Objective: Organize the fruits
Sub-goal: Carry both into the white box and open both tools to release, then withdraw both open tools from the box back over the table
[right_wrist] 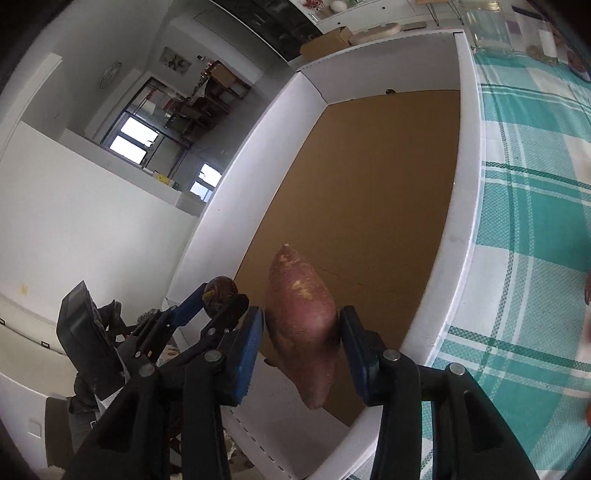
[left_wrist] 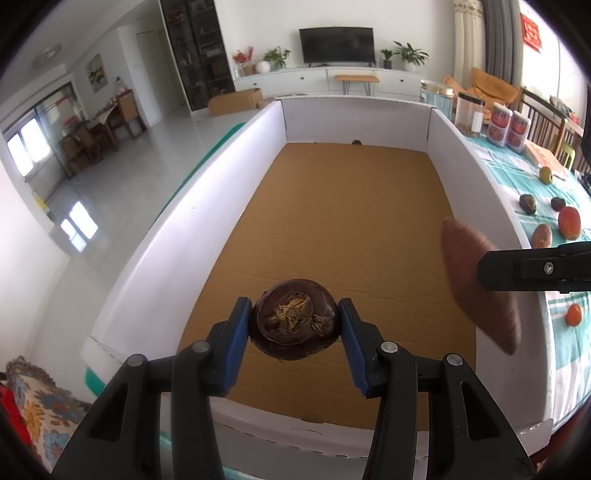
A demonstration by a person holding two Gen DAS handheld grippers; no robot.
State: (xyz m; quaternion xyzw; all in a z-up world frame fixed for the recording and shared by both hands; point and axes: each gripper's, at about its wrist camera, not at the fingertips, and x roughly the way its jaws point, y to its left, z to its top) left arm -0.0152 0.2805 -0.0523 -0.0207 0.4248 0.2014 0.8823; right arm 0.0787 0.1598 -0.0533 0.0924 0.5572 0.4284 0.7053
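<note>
Dark round fruit (left_wrist: pixel 294 319) — papery, wrinkled top

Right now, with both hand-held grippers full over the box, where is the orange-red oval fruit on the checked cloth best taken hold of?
Grip the orange-red oval fruit across its narrow middle, coming from above. It lies flat on the checked cloth outside the white box wall, its long axis pointing away from the camera, so its left and right flanks offer the shortest span. The brown fruit close beside it leaves that side tight.

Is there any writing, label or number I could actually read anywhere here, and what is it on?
None can be read.
Two white packets on the tablecloth: printed labels, too small.
Red hanging by the curtain: characters too blurred.
White box: no print showing.
</note>
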